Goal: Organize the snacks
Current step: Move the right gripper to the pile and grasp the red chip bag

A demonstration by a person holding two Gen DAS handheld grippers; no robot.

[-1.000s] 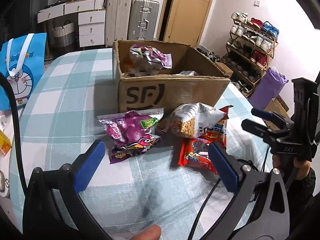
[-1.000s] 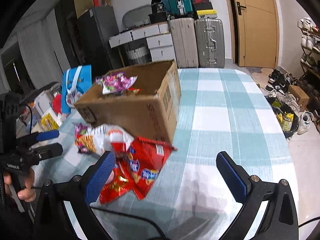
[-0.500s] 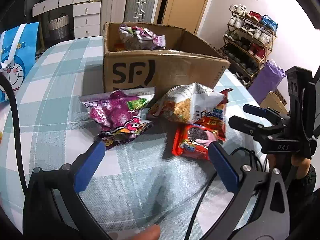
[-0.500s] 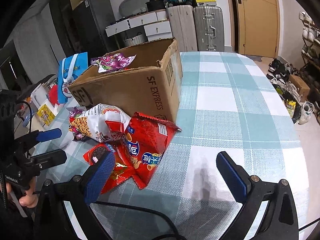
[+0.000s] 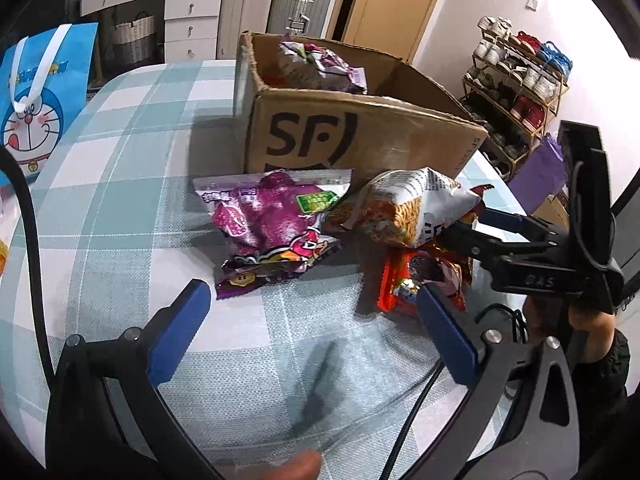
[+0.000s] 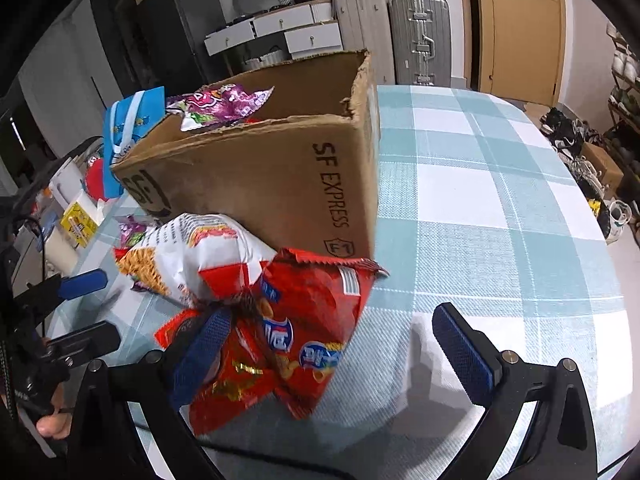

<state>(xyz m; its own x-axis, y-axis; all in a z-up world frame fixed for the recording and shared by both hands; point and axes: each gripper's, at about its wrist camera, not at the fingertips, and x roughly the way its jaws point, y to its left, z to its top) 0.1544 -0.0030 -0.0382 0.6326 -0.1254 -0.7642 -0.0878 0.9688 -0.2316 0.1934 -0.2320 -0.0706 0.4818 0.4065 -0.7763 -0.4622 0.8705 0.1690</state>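
Left wrist view: left gripper hovering low over the checked counter, fingers spread wide, holding nothing and touching nothing; purple snack bag lying flat just ahead, between the fingers' line of reach and the cardboard box, with the white noodle bag beside it and overlapping a red packet; another purple bag already poking out of the box top; right gripper seen side-on at the far right, reaching toward the noodle bag and the red packets, contact not clear from here. Right wrist view: right gripper with fingers also wide apart, nothing pinched; left finger lying over or just touching the pile of red packets, right finger over bare cloth; large red snack bag between the fingers, propped against the box corner, noodle bag leaning on top of it. Judged best handling for the step in hand: pick one bag only, likely the top noodle bag or the red bag's free edge, come in low, close on a crimped seam rather than the puffed middle so as not to crush the contents, lift clear of the box wall, then drop inside beside the purple bag; risk of dragging neighbouring packets along, since they overlap
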